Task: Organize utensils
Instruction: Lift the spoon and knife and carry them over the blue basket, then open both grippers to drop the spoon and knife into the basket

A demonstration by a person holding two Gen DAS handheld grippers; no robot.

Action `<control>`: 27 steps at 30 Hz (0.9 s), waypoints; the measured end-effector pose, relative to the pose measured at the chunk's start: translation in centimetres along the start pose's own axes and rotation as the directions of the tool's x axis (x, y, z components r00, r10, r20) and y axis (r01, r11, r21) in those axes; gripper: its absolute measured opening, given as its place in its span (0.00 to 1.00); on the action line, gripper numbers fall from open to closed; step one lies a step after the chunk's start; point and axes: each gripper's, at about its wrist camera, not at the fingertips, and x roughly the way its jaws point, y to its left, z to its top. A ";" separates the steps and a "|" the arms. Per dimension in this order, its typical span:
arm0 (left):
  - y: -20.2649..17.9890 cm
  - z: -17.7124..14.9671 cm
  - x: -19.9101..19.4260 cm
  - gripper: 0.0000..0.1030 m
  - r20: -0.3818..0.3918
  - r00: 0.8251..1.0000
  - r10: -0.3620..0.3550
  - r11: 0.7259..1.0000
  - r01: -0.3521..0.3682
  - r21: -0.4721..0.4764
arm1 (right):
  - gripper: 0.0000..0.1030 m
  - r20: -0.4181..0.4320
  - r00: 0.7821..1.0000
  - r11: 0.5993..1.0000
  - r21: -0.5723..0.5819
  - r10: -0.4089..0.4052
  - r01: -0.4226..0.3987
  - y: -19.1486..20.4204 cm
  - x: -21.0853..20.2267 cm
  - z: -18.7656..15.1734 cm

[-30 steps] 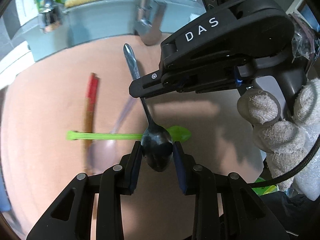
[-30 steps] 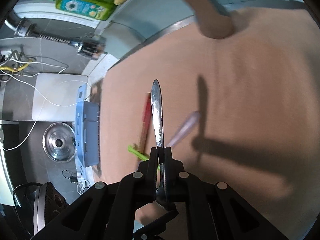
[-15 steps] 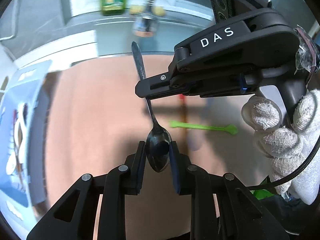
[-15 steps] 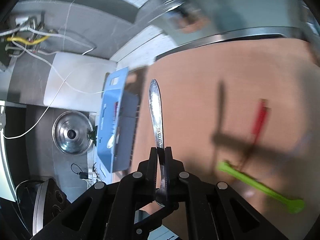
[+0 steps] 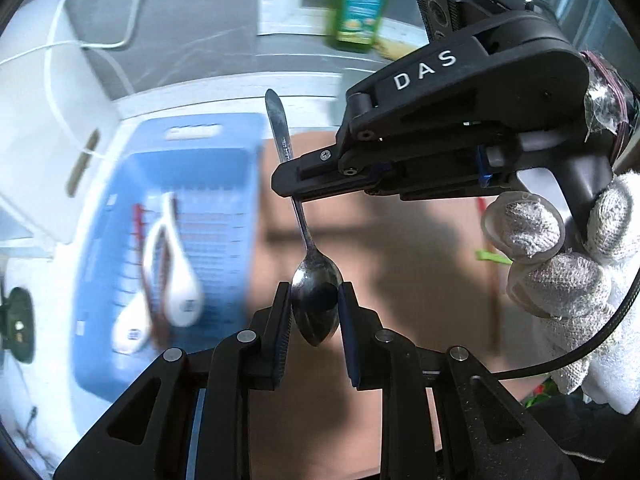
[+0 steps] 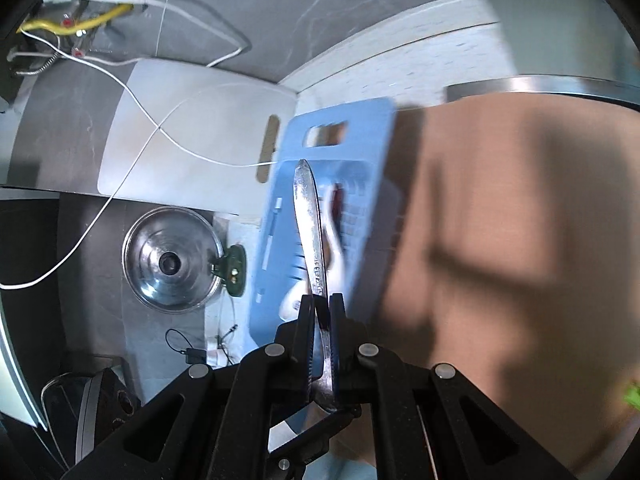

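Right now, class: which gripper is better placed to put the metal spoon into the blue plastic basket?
Right. The right gripper clamps the metal spoon mid-handle, aimed at the blue plastic basket. The left gripper only pinches its bowl.

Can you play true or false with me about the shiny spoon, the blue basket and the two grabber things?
1. Both grabbers hold the metal spoon. True: the left gripper pinches its bowl, the right gripper its handle.
2. The blue basket is empty. False: white spoons lie inside.
3. The spoon lies on the table. False: it is held up in the air.
4. A green bottle stands at the back. True.
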 end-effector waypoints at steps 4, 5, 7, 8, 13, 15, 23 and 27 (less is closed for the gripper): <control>3.2 -0.3 0.6 0.21 -0.020 0.999 0.028 0.999 -0.028 -0.029 | 0.06 -0.034 0.999 1.000 0.015 0.010 -0.010 1.9 4.2 1.3; 4.1 -0.4 0.7 0.21 -0.026 0.999 0.034 0.999 -0.035 -0.038 | 0.06 -0.040 0.999 1.000 0.016 0.008 -0.008 2.2 5.0 1.5; 5.3 -0.7 1.0 0.21 -0.036 0.998 0.044 0.998 -0.046 -0.045 | 0.06 -0.052 0.999 1.000 0.012 0.000 0.000 2.9 6.5 2.0; 6.0 -1.0 1.0 0.21 -0.041 0.998 0.049 0.998 -0.051 -0.048 | 0.06 -0.058 0.998 1.000 0.009 -0.009 0.009 3.3 7.3 2.2; 8.9 -0.4 3.0 0.21 -0.070 0.995 0.070 0.994 -0.076 -0.078 | 0.06 -0.106 0.993 0.999 0.020 -0.046 0.048 3.9 11.3 3.1; 9.9 -0.5 3.7 0.21 -0.081 0.994 0.073 0.993 -0.080 -0.087 | 0.06 -0.116 0.991 0.997 0.010 -0.071 0.072 4.1 12.6 3.2; 11.6 -1.5 4.7 0.20 -0.114 0.991 0.073 0.988 -0.088 -0.126 | 0.06 -0.159 0.975 0.988 -0.034 -0.157 0.154 4.8 16.8 3.7; 12.2 -1.6 4.7 0.20 -0.122 0.990 0.068 0.986 -0.085 -0.143 | 0.06 -0.168 0.964 0.978 -0.059 -0.206 0.198 5.0 18.4 4.1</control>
